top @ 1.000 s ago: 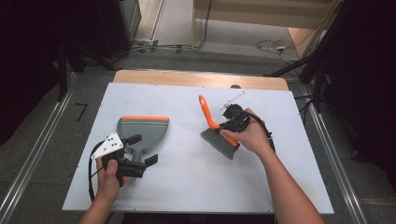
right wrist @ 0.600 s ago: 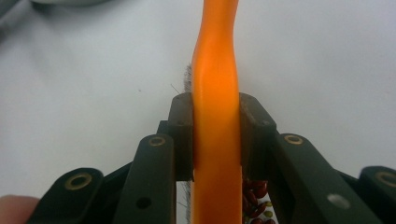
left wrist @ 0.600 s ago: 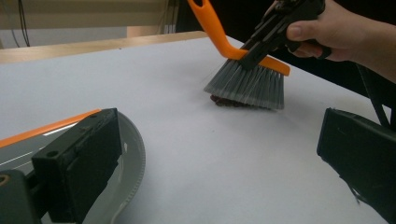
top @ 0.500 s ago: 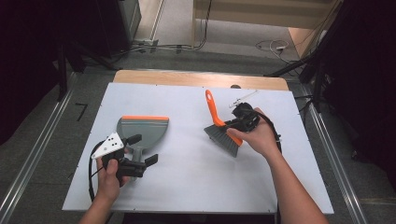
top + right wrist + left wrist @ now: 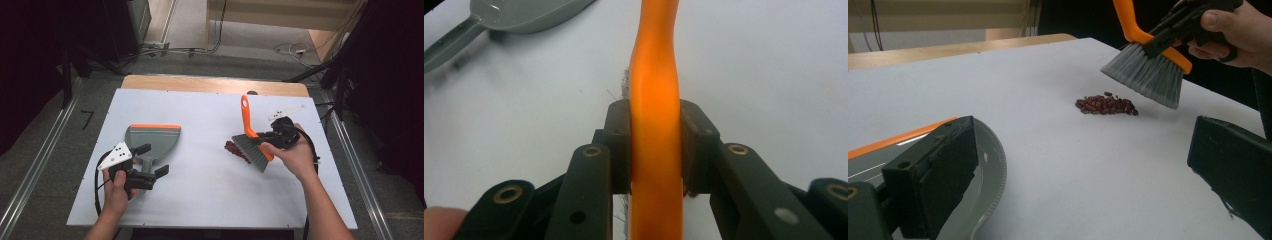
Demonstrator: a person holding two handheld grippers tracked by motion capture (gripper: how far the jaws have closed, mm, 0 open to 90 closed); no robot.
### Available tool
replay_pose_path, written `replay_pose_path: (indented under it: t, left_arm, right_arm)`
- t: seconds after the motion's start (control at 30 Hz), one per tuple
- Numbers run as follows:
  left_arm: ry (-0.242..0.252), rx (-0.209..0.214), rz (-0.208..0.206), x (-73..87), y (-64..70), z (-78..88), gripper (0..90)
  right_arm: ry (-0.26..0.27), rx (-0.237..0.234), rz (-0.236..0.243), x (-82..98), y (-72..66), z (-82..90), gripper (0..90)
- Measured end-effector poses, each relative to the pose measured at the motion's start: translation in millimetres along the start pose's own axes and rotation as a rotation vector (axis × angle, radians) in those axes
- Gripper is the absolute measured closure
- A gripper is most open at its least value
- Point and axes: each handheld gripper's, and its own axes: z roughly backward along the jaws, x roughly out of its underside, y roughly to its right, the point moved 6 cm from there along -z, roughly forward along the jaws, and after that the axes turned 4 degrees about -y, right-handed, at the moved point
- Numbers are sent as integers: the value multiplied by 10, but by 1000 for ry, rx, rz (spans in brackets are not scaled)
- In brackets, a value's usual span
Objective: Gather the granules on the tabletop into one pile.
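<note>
- High view: the right claw (image 5: 267, 137) clamps the orange-handled brush (image 5: 252, 142), bristles lifted just beside a small pile of red beans (image 5: 236, 149) on the white bench (image 5: 210, 185).
- The left claw (image 5: 150, 160) is spread wide over the grey dustpan (image 5: 152, 140), well apart from the beans.

1. A white table (image 5: 210, 200) fills the middle of the high view, with a bare wooden strip (image 5: 215, 84) along its 12 o'clock edge.
2. Grey floor (image 5: 45, 150) surrounds it; metal rails (image 5: 35, 170) run at 9 and 3 o'clock.
3. Cables (image 5: 170, 50) and a white power strip (image 5: 299, 50) lie toward 12 o'clock.
4. Dark areas close in at 10 and 2 o'clock.
</note>
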Motion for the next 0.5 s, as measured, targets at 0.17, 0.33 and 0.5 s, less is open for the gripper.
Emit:
replay_pose_path:
  t: [0.17,0.33,0.5]
  left_arm:
    - [-1,-3,-3,3,-3,-4,5]
    - [-4,-9,-6,6,-7,-5,5]
    - [-5,-15,-2,10,-16,-3,5]
  right_arm:
    - [31,9,-21,162,53,113,688]
    - [65,17,-51,343,111,230,688]
    - [85,26,-75,511,143,313,688]
